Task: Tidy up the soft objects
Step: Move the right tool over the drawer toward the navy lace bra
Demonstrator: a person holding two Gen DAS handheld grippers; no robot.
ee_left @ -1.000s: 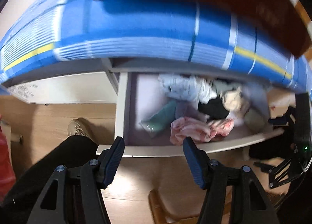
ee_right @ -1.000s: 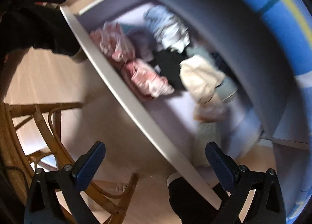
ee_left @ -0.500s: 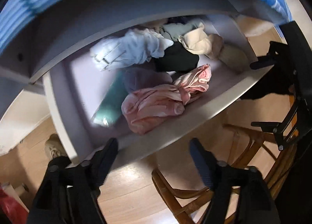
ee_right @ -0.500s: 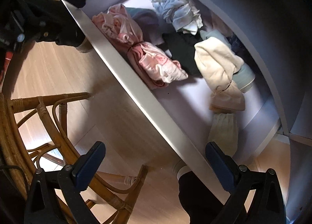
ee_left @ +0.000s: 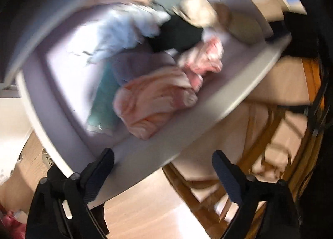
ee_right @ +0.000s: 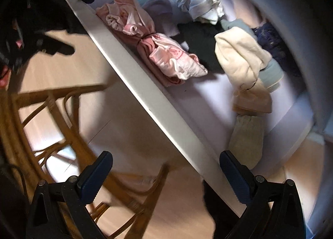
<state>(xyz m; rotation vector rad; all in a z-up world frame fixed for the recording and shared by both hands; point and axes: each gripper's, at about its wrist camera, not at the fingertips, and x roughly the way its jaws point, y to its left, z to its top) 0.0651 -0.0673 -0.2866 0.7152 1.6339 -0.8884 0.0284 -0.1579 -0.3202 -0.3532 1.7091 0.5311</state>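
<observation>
While both claws gape wide and empty, left gripper (ee_left: 162,171) and right gripper (ee_right: 166,171) low in frame, sorting looks barely started. Clothes (ee_right: 172,58) heaped unsorted in open drawer (ee_right: 145,91), centre and upper right; all left to do.

Light wood-plank floor (ee_right: 62,85), glare patches in places. Rattan chair frame (ee_right: 52,114) of curved brown cane standing on the floor, just beside the white front panel (ee_right: 145,93) of an open drawer; same chair (ee_left: 270,145) at right in the left wrist view, heavily motion-blurred. Drawer interior (ee_right: 208,101) pale lilac, brightly lit at its left end. Dark overhang of the cabinet (ee_right: 291,10) shading the drawer's back. White furniture side (ee_left: 10,118) at far left, details unreadable.
</observation>
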